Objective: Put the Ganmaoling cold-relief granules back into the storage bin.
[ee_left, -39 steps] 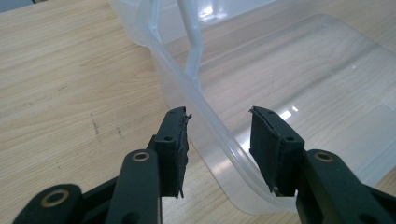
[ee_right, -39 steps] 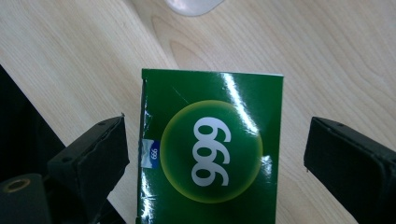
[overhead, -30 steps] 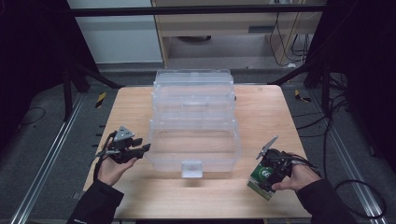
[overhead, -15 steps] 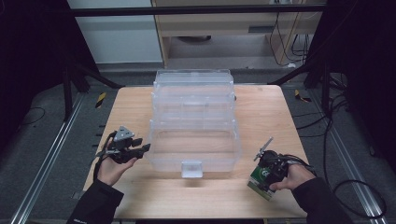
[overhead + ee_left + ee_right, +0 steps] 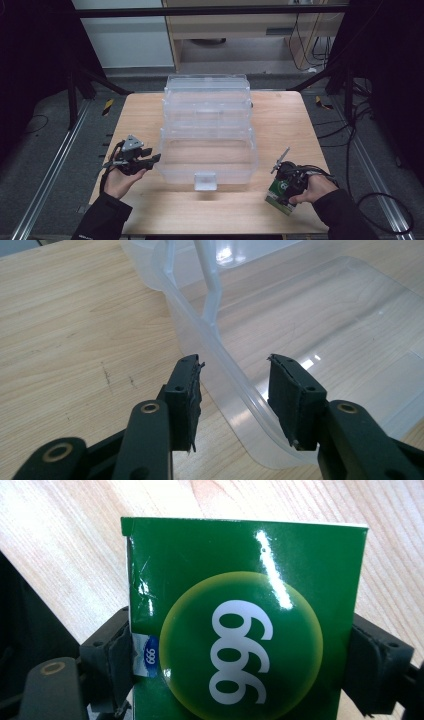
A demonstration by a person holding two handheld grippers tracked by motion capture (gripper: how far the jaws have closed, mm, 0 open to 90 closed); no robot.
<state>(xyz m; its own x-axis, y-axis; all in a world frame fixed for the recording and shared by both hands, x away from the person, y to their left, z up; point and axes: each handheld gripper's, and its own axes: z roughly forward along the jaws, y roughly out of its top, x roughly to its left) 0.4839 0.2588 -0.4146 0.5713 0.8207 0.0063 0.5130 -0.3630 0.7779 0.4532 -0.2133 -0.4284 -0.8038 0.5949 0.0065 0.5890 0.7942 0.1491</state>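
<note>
Nearest the front edge of the tabletop [image 5: 220,215], toward its right corner, the right tongs [image 5: 281,189] held a green box [image 5: 278,196], one pad against each of its narrow sides; their jaws had just been closing, with the box between them. In the right gripper view the green box [image 5: 245,620] stood squarely between the black pads [image 5: 120,665], its glossy face toward the camera. That face bore a yellow-rimmed green circle with three white figures, reading "999" or "666" depending on which way up the box was meant to be; a small blue and white mark at the box's left side carried the same three figures in tiny print. Bare pale wood lay beyond it.

Near the left edge of the tabletop, a little farther back, the left tongs [image 5: 156,158] stood moderately wide, gripping nothing. In the left gripper view the left tongs [image 5: 235,390] straddled the rounded rim of a clear plastic container [image 5: 240,385], one jaw outside the wall and one inside, neither pad pressing it.

The clear plastic container [image 5: 207,125] occupied the middle of the tabletop, its stepped tiers running toward the far edge, a small clear latch [image 5: 205,181] at its near wall.
</note>
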